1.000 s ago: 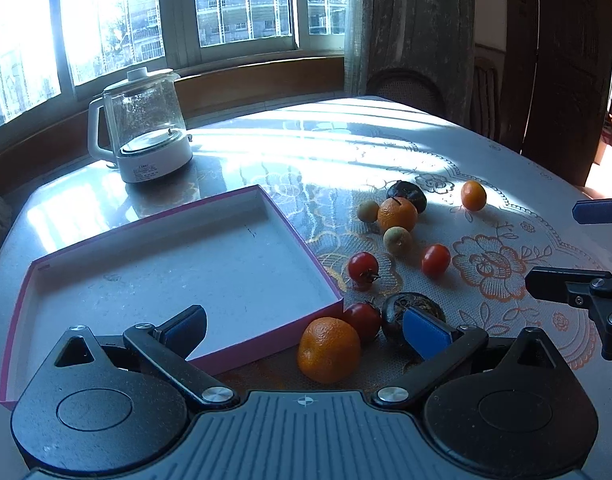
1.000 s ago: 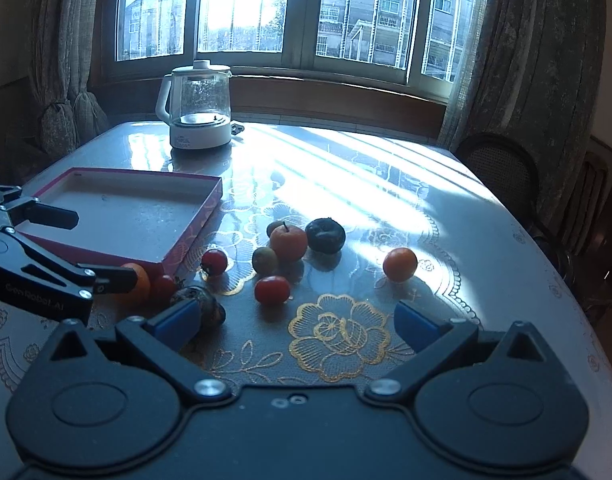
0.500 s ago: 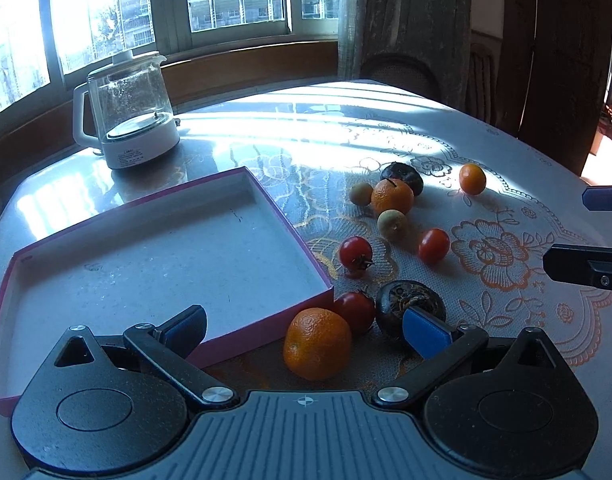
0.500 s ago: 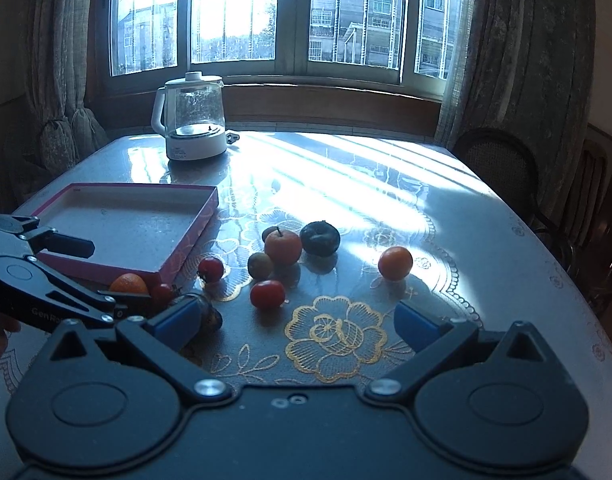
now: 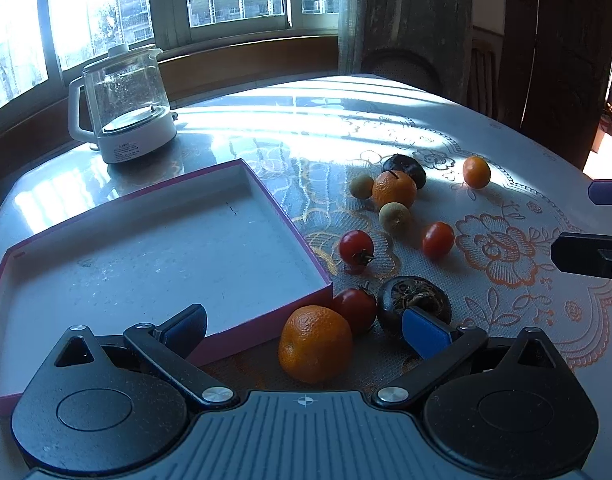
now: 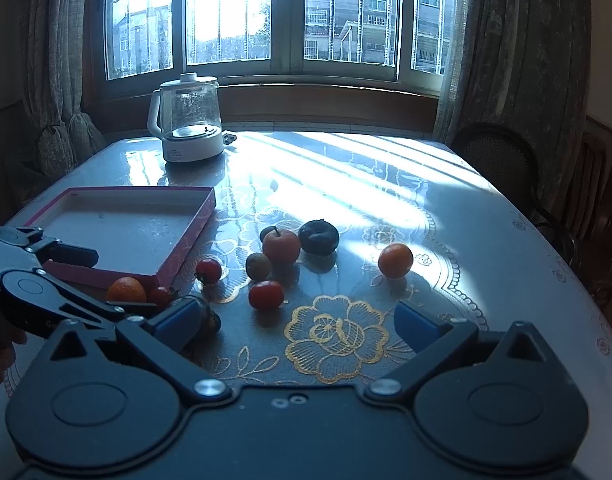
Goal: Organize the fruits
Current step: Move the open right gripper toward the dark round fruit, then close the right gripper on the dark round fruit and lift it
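My left gripper is open just above the table, its blue pads on either side of a large orange that lies against the near corner of the pink-rimmed tray. A red tomato and a dark wrinkled fruit sit right behind the orange. Farther off lie two tomatoes, a stemmed orange fruit, two pale round fruits, a dark fruit and a small orange. My right gripper is open and holds nothing, short of a tomato.
A glass kettle on a white base stands at the back left of the round table, near the window. The tray has nothing in it. Chairs stand at the far right edge. A lace cloth lies under the fruit.
The left gripper has edged forward and turned a little, so the orange sits more squarely between its fingers. The right gripper's view has tilted up slightly. No fruit has moved.
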`<state>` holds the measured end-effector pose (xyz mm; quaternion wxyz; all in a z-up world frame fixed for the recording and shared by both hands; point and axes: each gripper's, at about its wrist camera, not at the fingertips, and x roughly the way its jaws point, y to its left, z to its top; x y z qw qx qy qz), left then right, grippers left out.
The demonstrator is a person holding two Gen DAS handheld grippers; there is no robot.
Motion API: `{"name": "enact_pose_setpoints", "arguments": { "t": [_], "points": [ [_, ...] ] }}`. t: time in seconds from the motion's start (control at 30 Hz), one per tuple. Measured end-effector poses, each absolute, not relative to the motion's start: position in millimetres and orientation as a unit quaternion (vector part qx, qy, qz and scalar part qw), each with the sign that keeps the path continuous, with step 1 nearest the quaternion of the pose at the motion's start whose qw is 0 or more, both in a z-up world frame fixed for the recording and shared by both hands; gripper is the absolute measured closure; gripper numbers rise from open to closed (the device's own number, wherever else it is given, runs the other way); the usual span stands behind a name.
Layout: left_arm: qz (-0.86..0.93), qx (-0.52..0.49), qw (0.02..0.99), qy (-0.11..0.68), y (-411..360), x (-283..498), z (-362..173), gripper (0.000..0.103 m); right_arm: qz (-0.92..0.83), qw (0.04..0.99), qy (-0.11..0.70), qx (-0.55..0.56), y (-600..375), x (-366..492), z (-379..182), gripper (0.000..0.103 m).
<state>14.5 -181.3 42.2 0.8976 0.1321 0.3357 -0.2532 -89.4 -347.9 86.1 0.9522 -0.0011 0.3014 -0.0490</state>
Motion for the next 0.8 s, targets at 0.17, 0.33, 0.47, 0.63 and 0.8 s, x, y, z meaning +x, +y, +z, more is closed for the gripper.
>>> {"name": "enact_pose_setpoints", "arguments": {
  "t": [0.17,0.33,0.47,0.63,0.8],
  "points": [
    [-0.258,0.134,0.896,0.336,-182.9,7.5,45.1,0.000,-0.050,0.952,0.302,0.002,-349.2,-89.2,85.6,0.000],
    [-0.252,0.142,0.897,0.333,-185.4,3.6,47.3,0.000,-0.047,0.953,0.301,0.006,-349.2,-89.0,86.1,0.000],
    [-0.245,0.130,0.903,0.328,-173.8,0.9,56.0,0.000,-0.021,0.951,0.309,0.006,-345.7,-84.5,85.0,0.000],
    [-0.191,0.123,0.923,0.311,-132.3,-1.9,72.5,0.000,0.023,0.941,0.338,-0.028,-325.0,-62.4,72.9,0.000],
    [-0.158,0.100,0.930,0.316,-93.3,4.4,76.4,0.000,0.064,0.935,0.339,-0.085,-291.6,-39.4,57.1,0.000]
  ]
}}
